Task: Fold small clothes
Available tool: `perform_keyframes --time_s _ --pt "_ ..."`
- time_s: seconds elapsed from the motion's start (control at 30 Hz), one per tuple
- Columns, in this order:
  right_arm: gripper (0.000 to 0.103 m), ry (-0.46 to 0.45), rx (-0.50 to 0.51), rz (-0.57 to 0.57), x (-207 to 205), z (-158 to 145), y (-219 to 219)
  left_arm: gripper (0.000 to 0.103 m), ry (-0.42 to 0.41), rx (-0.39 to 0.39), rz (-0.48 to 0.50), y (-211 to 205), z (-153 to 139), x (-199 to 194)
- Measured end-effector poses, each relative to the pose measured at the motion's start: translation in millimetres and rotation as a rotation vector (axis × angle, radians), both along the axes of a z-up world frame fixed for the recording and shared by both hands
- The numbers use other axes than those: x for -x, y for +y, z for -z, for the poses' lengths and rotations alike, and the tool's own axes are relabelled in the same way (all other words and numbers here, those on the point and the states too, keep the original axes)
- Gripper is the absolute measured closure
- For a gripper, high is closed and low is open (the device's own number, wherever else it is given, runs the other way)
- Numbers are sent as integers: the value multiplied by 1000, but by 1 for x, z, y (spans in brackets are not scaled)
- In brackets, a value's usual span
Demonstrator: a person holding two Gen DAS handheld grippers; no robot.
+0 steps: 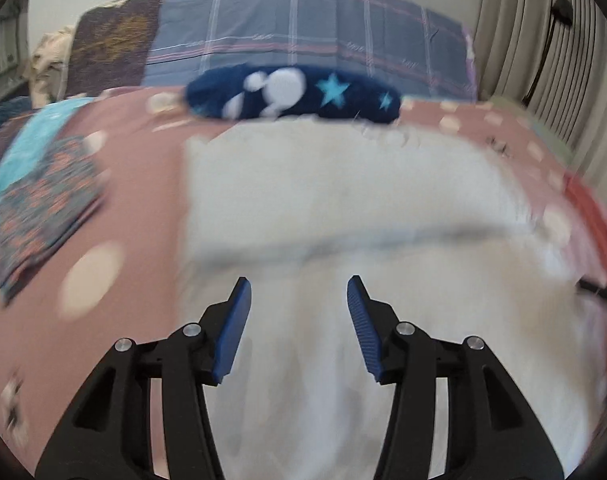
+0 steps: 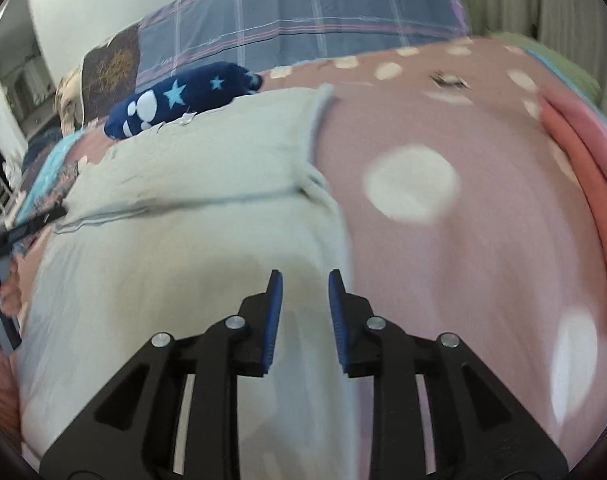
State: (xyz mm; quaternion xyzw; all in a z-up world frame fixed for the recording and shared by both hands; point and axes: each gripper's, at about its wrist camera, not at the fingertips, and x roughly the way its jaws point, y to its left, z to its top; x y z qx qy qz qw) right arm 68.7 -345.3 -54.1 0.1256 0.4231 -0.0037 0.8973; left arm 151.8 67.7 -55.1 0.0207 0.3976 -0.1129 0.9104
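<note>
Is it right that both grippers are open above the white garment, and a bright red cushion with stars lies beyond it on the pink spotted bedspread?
Not quite: the cushion is dark navy, not red, as the left wrist view shows. The rest holds: the left gripper and right gripper are open above the white garment on the pink spotted bedspread.

Garment (image 1: 343,200) flat on bedspread (image 1: 123,184), mid-bed. Cushion (image 1: 295,92) just behind its far edge; blanket (image 1: 303,36) behind cushion. Folded clothes (image 1: 39,200) on bedspread, left of garment. Left gripper (image 1: 299,292) over garment; right gripper (image 2: 305,284) over its right edge.
</note>
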Motion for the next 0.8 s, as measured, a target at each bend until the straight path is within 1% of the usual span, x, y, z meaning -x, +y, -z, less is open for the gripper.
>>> perform_keyframes --time_s 0.03,0.07,0.1,0.13,0.17,0.2,0.3,0.37,0.4,0.5,0.63,0.7,0.8 --pt "78 6 -35 10 9 3 -7 51 6 -39 -20 11 6 20" --pt "78 13 -70 21 22 7 -14 51 14 -50 -33 19 10 31" --pt "78 20 -92 27 33 12 -18 51 45 -40 -58 34 17 52" --pt "78 26 -110 29 44 15 -21 51 68 -17 -69 44 22 61" --pt "78 25 -124 28 52 17 -23 51 91 32 -79 56 26 80" --pt "78 22 -147 21 62 19 -24 51 86 69 -76 64 26 92" --pt "78 23 -187 -2 80 22 -24 51 102 181 -35 76 25 126" --pt "78 25 -219 -15 90 23 -23 52 109 212 6 72 27 143" --pt "78 27 -239 -21 96 24 -23 54 109 202 17 69 29 150" --pt "78 26 -286 -32 114 27 -25 56 91 136 49 56 31 167" --pt "80 20 -339 -42 137 30 -31 60 101 137 71 58 31 185" --pt "80 27 -383 -51 151 32 -35 60 108 146 72 60 30 190" --pt "80 39 -418 -80 170 34 -39 60 108 158 77 63 32 201"
